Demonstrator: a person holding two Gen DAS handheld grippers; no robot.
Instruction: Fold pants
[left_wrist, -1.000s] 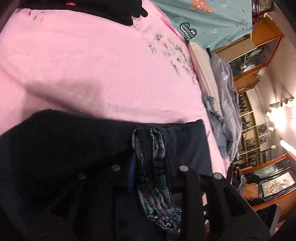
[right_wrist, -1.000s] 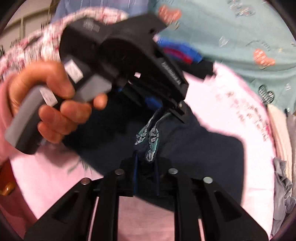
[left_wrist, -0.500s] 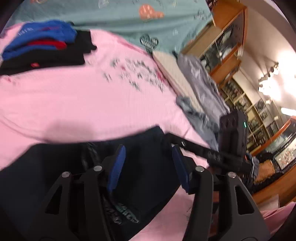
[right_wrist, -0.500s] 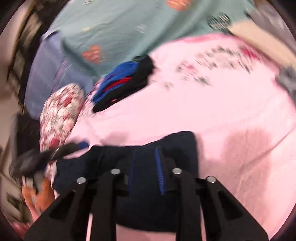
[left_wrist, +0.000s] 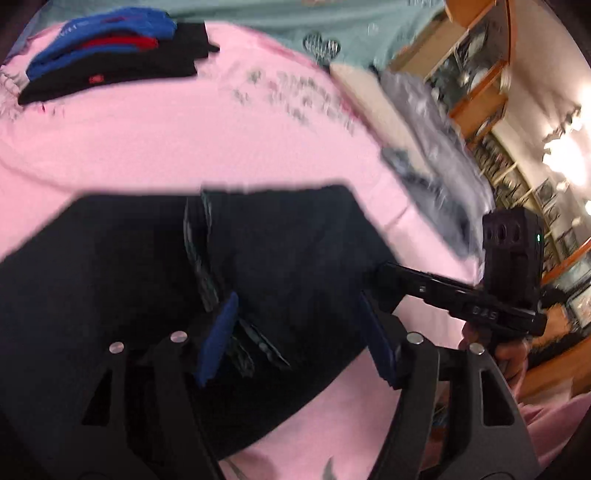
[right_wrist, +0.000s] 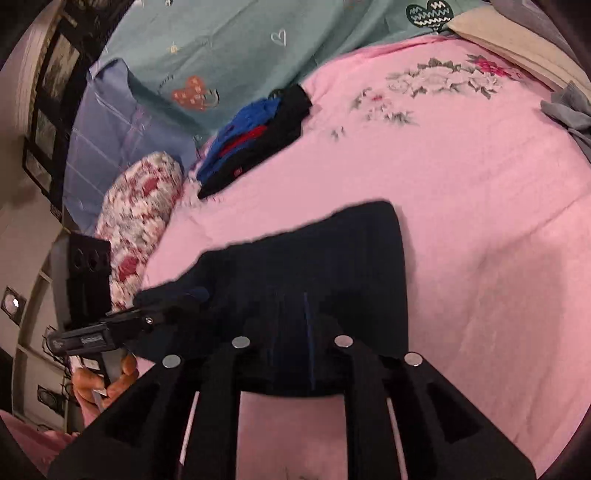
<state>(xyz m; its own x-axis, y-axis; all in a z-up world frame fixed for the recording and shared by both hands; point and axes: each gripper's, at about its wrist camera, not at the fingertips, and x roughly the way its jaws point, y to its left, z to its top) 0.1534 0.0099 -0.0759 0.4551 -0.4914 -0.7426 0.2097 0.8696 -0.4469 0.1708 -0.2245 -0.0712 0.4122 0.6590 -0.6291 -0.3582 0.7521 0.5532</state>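
Home bedroom. Bed with pink floral-embroidered sheet (right_wrist: 461, 177), teal heart-print cover (right_wrist: 229, 48) at its head, rose-print pillow (right_wrist: 140, 218). Folded clothes stack (left_wrist: 110, 55) on bed. Wooden glass-front display cabinets (left_wrist: 476, 74), framed pictures (right_wrist: 48, 122) on wall

Your left gripper (left_wrist: 299, 336) hangs over the dark pants (left_wrist: 147, 266), jaws opening, blue pads clear of the cloth, with the plaid lining (left_wrist: 203, 254) just beside the left pad. The pants lie flat on the pink sheet (left_wrist: 155, 140). Right of the pants, your right gripper (left_wrist: 376, 277) reaches in from the side, its tip at the pants' edge. Beyond the pants, well apart, sits a clothes stack (left_wrist: 110, 55).
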